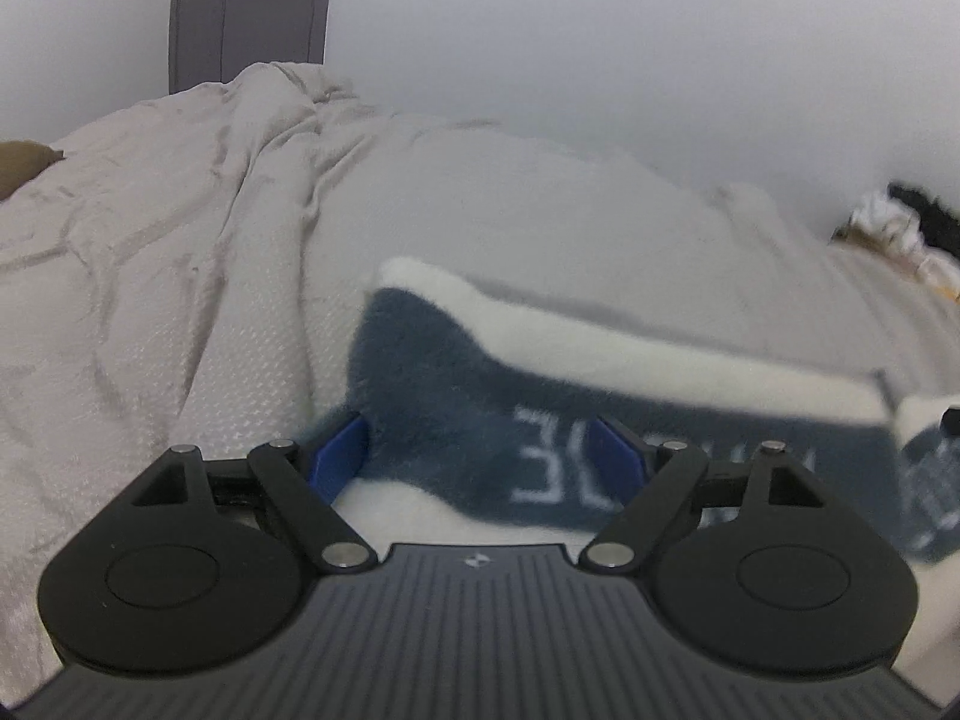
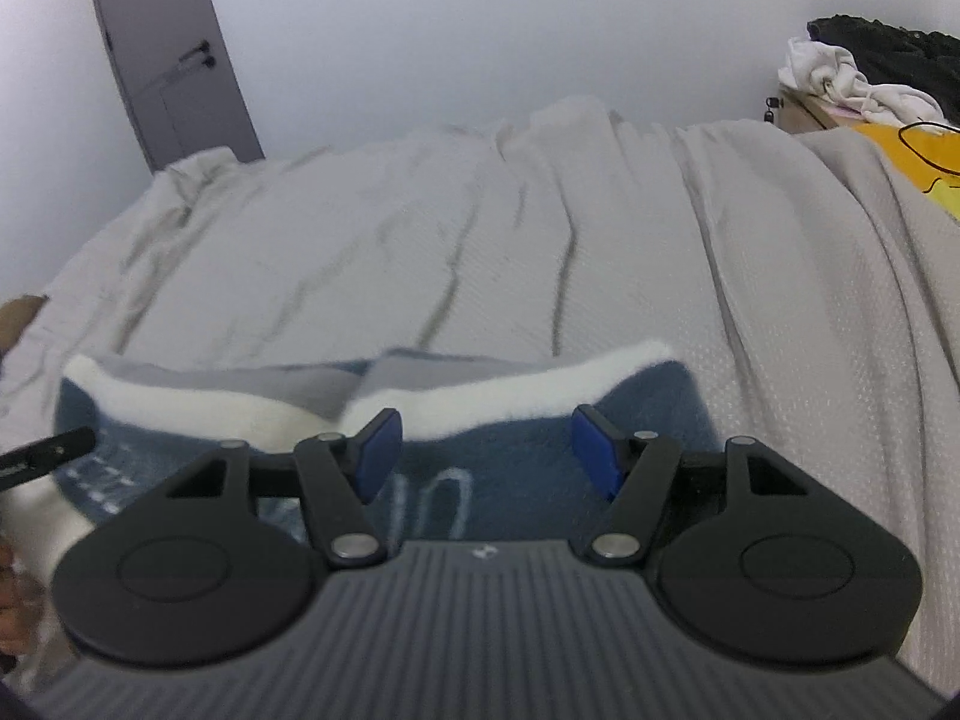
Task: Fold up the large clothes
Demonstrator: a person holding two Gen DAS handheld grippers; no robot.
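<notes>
Your blue-and-white fleece garment point(image 1: 456, 396) lies folded on the bed point(image 1: 180, 300), near its front edge, long axis running left-right across the bed, white band on the far side, lettering upside down to you. Left hand-held gripper point(image 1: 477, 450): released, pads wide, just above the fleece. Right hand-held gripper point(image 2: 486, 450): also released, over the garment's right end, nothing pinched.

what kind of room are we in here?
Most likely a bedroom. The blue and white garment lies on a bed under a wrinkled pale bedspread, a grey door stands in the plain wall behind, and loose clothes are heaped on a piece of furniture beside the bed.
</notes>
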